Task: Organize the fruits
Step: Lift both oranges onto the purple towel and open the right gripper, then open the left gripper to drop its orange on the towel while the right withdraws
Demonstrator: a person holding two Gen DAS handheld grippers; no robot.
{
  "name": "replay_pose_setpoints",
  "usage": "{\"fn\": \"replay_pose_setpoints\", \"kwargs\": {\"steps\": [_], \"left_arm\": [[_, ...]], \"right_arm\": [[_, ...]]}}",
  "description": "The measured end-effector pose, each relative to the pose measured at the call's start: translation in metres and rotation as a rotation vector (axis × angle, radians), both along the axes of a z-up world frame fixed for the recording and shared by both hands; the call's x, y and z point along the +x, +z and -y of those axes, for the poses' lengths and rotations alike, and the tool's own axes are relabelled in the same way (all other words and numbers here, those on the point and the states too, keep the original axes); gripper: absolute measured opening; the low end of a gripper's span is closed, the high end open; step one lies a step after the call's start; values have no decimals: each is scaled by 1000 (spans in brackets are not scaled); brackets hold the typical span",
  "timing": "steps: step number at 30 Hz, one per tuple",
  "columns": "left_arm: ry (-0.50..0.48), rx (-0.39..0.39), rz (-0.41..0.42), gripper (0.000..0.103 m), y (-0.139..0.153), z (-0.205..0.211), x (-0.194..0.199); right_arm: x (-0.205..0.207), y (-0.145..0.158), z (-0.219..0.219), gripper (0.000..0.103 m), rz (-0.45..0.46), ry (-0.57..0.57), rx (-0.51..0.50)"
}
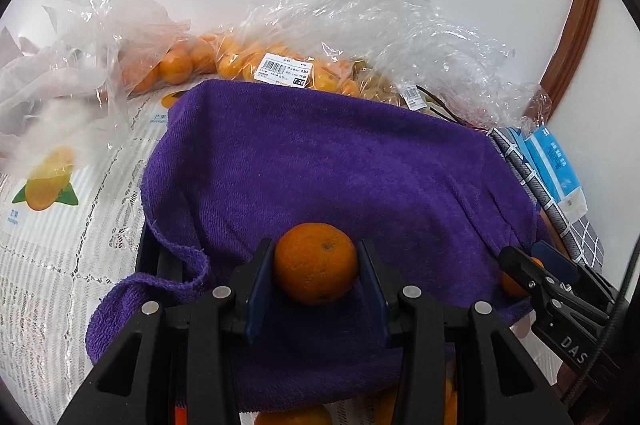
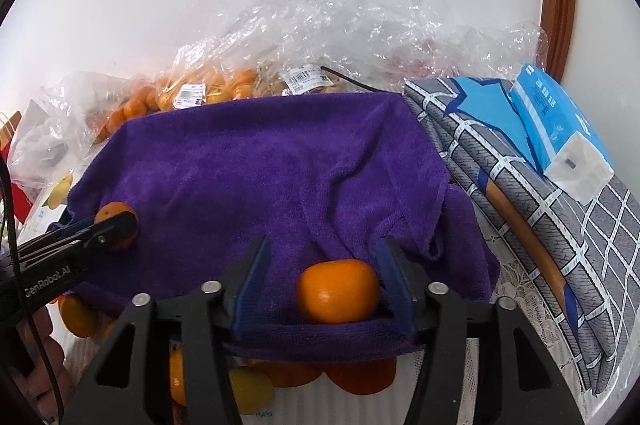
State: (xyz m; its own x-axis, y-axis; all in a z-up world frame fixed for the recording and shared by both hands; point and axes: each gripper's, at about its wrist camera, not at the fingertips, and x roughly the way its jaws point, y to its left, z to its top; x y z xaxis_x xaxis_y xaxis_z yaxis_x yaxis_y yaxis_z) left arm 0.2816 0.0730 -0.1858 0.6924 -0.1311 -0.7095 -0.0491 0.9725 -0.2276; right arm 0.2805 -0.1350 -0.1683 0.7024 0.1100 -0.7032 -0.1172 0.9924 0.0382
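Left tongs (image 1: 316, 277) are closed on an orange (image 1: 316, 263): both blue pads press its sides, and the fruit sits at or just above the purple towel (image 1: 304, 161), which is draped over what looks like a dark crate whose bars show at 8 o'clock in the left wrist view. Right tongs (image 2: 324, 281) stand wider, with a second orange (image 2: 338, 291) resting in a fold of the towel between the jaws; the right pad is at or against the fruit while a clear gap shows on the left side, so I judge this one released rather than gripped. In the right wrist view the left tongs appear at 9 o'clock with their orange, well apart from the second one. As for progress, the work looks to be at an early or middle stage: only these two oranges are on the towel, which is otherwise bare. Much fruit remains unsorted. Clear plastic bags (image 1: 280, 65) of small oranges, with price labels, lie against the wall at 12 o'clock behind the towel, and several loose oranges (image 2: 360, 379), plus something yellow, sit on the lace-covered desk (image 1: 52, 265) below the towel's near edge at 6 o'clock. A blue tissue pack (image 2: 560, 129) on a grey checked cloth lies at 3 o'clock, outside the sorting. What is left, by my reading, is setting down the left orange and bringing over the rest.
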Motion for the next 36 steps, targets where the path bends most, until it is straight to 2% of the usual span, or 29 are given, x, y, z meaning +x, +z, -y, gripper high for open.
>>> {"fn": "replay_pose_setpoints", "kwargs": {"steps": [4, 7, 16, 18, 29, 34, 36], "left_arm": [[-1, 5, 2, 40, 0, 0, 1], [-4, 4, 2, 40, 0, 0, 0], [-7, -13, 41, 41, 5, -1, -6], [-12, -12, 68, 46, 9, 0, -10], [-21, -3, 137, 47, 18, 4, -17], [34, 2, 172, 45, 22, 0, -25], [25, -14, 180, 44, 23, -2, -28]], "right_arm": [[-6, 5, 0, 68, 29, -5, 6], [-9, 7, 0, 69, 42, -11, 3], [-14, 12, 9, 69, 77, -61, 35], [-15, 13, 13, 69, 73, -72, 54], [-21, 16, 14, 69, 39, -18, 94], [-36, 17, 17, 68, 35, -9, 114], [-45, 18, 17, 68, 51, -29, 94]]}}
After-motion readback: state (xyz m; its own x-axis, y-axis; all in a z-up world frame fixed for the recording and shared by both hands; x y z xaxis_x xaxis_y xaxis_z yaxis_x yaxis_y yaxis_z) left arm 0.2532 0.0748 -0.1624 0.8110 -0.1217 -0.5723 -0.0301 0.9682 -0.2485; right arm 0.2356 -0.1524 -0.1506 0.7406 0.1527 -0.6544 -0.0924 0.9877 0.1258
